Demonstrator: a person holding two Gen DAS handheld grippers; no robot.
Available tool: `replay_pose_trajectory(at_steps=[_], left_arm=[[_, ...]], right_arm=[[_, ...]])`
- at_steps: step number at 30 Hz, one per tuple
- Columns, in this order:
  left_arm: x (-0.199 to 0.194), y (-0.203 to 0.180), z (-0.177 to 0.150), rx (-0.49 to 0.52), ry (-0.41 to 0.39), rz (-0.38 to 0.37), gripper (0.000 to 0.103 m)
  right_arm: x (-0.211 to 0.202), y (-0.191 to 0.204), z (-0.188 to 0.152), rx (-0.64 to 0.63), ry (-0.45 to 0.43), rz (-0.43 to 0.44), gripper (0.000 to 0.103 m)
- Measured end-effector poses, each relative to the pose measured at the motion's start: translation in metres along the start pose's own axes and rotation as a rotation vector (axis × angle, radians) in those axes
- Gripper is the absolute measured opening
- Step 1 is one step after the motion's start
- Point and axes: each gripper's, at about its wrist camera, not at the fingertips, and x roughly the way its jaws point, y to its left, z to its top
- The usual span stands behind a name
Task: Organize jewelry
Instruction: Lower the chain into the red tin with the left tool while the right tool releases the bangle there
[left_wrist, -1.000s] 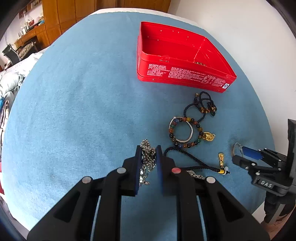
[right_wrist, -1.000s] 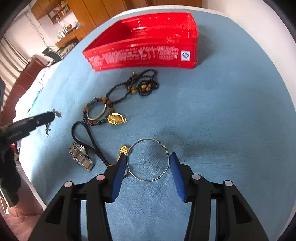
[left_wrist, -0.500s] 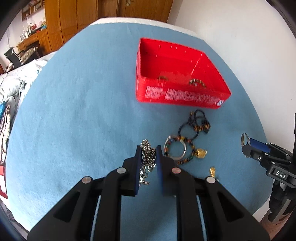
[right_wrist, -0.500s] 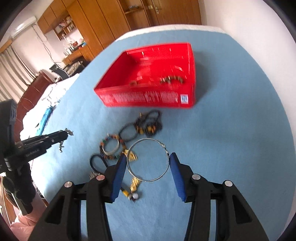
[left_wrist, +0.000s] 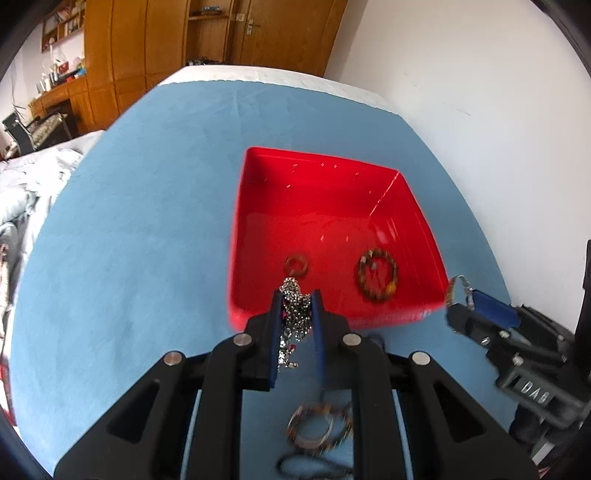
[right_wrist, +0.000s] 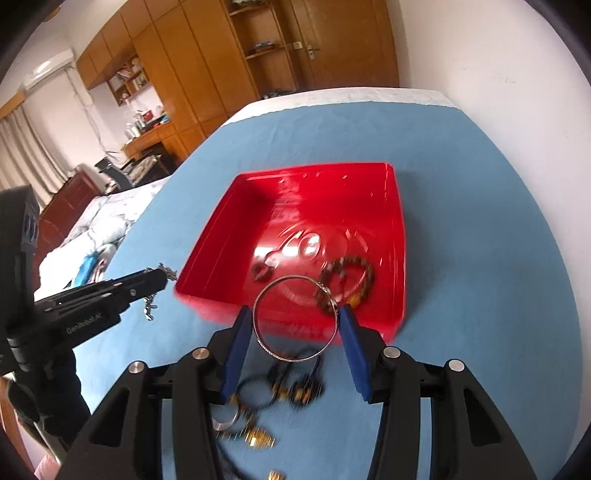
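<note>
So both grippers are up over the near edge of the open red rectangular tin box (left_wrist: 334, 206), which sits on a blue cloth-covered table (left_wrist: 147, 192). The left gripper (left_wrist: 296, 306) is clamped tight on a bunched-up silver chain necklace (left_wrist: 295, 314), the blue pads squeezing it from both sides, with a loose end and clasp dangling below. The right gripper (right_wrist: 295, 325) is pinching a thin round silver bangle (right_wrist: 295, 319) across its width, so the ring sits flat between the blue fingers (right_wrist: 236, 343) and hangs over the box's front wall. Inside the box there's a small brown ring (left_wrist: 296, 265) near the left gripper's tip and a brown beaded bracelet (left_wrist: 377, 275) to the right of it, both lying on the bottom. On the cloth just in front of the box is the leftover pile: a multicoloured bead bracelet with a silver band inside it (left_wrist: 319, 428), plus black cord necklaces with amber beads (right_wrist: 291, 387) and a couple of gold pendants (right_wrist: 258, 439), all pretty motion-blurred. Wooden wardrobes (right_wrist: 207, 66) at the back.
</note>
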Motion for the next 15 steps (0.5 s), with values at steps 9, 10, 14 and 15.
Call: replay_pose_trajectory(at_steps=[9,10,14,15], left_arm=[[0.079,-0.007,0.049,-0.008,0.071,-0.009,0.014],[0.088,-0.007,0.052,-0.011,0.083,0.000,0.014],[0.115,-0.005,0.056,-0.016,0.126,0.012,0.014],[0.121,-0.005,0.057,-0.019,0.139,0.014,0.014]], right_arm=[[0.075,-0.010,0.035,0.015,0.076,-0.040,0.048],[0.082,-0.011,0.035,0.013,0.084,-0.047,0.048],[0.104,-0.011,0.036,0.004,0.115,-0.070,0.048],[0.110,-0.011,0.037,0.001,0.123,-0.073,0.048]])
